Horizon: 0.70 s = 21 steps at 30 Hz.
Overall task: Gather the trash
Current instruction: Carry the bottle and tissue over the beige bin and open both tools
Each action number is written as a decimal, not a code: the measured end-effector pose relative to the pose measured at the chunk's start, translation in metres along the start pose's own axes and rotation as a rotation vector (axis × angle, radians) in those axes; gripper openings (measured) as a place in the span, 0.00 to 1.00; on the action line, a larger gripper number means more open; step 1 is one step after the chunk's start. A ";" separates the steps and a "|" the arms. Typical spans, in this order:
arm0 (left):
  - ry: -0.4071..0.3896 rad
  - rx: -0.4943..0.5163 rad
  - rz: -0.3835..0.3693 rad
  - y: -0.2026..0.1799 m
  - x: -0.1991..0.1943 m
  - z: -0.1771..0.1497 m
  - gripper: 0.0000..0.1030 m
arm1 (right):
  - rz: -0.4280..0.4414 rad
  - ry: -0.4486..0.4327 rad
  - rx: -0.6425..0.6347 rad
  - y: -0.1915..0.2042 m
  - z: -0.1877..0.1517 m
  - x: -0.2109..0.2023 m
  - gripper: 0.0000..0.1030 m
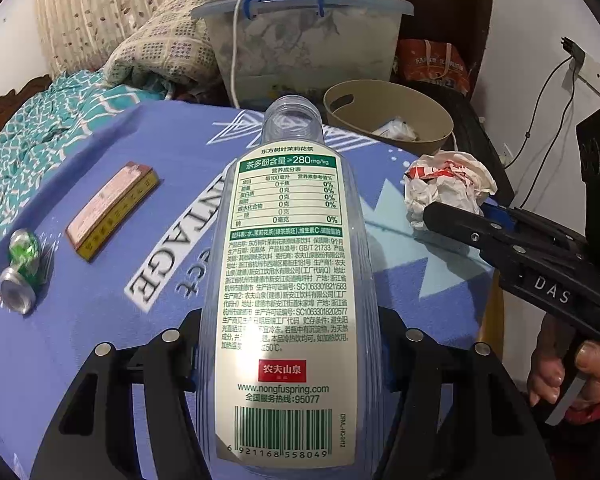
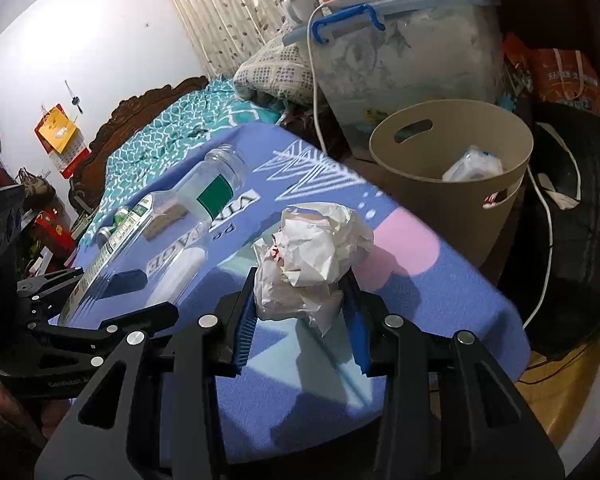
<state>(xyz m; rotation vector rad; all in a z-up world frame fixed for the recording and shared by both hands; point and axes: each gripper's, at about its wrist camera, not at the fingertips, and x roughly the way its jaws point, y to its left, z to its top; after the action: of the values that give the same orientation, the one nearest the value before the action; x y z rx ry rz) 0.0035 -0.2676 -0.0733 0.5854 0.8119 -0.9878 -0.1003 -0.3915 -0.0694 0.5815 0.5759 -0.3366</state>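
Note:
My left gripper [image 1: 290, 344] is shut on a clear empty plastic bottle [image 1: 288, 264] with a white and green label, held above the blue cloth, its open mouth pointing toward the beige bin [image 1: 388, 116]. The bottle also shows in the right wrist view [image 2: 172, 216]. My right gripper [image 2: 302, 300] is shut on a crumpled white paper ball [image 2: 312, 260], seen at the right in the left wrist view [image 1: 448, 184]. The beige bin [image 2: 452, 184] stands past the table's far right edge and holds some white trash.
A crushed green can [image 1: 22, 268] and a flat pink and yellow box [image 1: 112, 208] lie on the blue cloth [image 1: 100, 340] at the left. A lidded clear storage box [image 1: 312, 36], a bed [image 1: 28, 132] and a white cable [image 2: 548, 240] lie beyond the table.

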 end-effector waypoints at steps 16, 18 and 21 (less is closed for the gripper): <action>0.178 0.042 -0.355 -0.042 0.112 0.166 0.57 | -0.167 -0.062 0.130 -0.125 0.102 0.046 0.52; 0.206 0.031 -0.374 -0.047 0.128 0.182 0.63 | -0.182 -0.057 0.142 -0.134 0.105 0.056 0.72; 0.184 0.012 -0.343 -0.047 0.136 0.201 0.75 | -0.197 -0.099 0.173 -0.143 0.107 0.051 0.72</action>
<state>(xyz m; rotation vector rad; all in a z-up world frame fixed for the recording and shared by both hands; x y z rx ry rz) 0.0690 -0.5057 -0.0715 0.5637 1.0951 -1.2648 -0.0799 -0.5756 -0.0860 0.6720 0.5120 -0.6022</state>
